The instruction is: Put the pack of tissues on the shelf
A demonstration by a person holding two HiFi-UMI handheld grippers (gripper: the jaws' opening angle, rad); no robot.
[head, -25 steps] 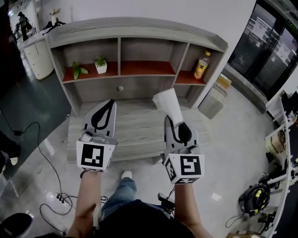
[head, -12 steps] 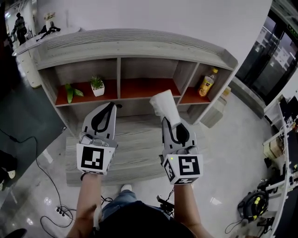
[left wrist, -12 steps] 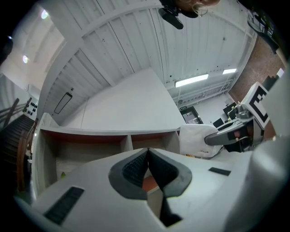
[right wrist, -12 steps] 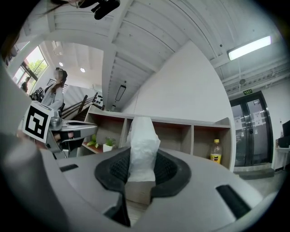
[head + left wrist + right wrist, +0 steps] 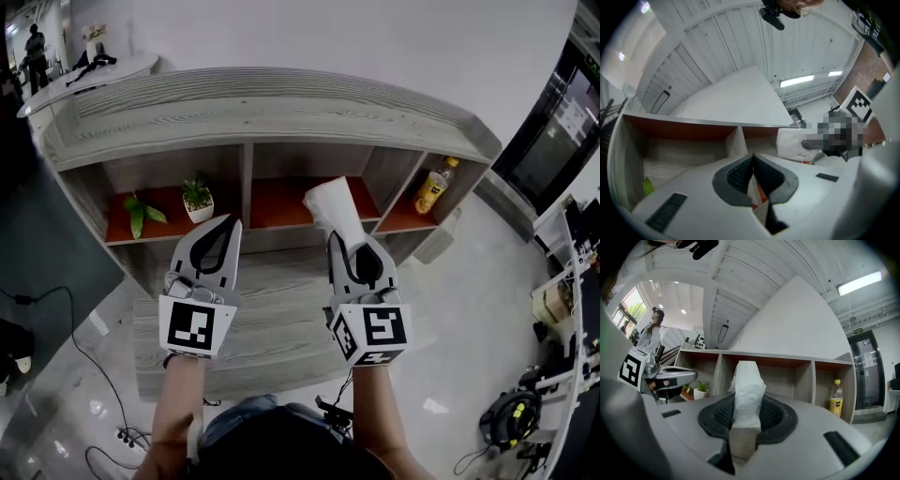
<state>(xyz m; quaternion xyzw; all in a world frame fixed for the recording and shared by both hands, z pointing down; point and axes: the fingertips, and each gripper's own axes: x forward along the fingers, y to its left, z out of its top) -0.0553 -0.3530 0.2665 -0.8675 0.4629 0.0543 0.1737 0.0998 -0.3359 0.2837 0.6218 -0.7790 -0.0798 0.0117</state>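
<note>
we've got the pack of tissues (image 5: 334,208) clamped in the r gripper (image 5: 349,246), sticking up from its jaws in front of the middle compartment of the shelf (image 5: 272,103), not yet inside. our l gripper (image 5: 228,225) is clenched w/ nothing in it, in front of the shelf's left compartment, where a potted plant (image 5: 197,199) sits; a bottle (image 5: 432,190) stands in the shelf's right compartment.

A small potted plant (image 5: 196,200) stands beside a green sprig (image 5: 137,215), a yellow bottle (image 5: 433,187) well apart rightward.
</note>
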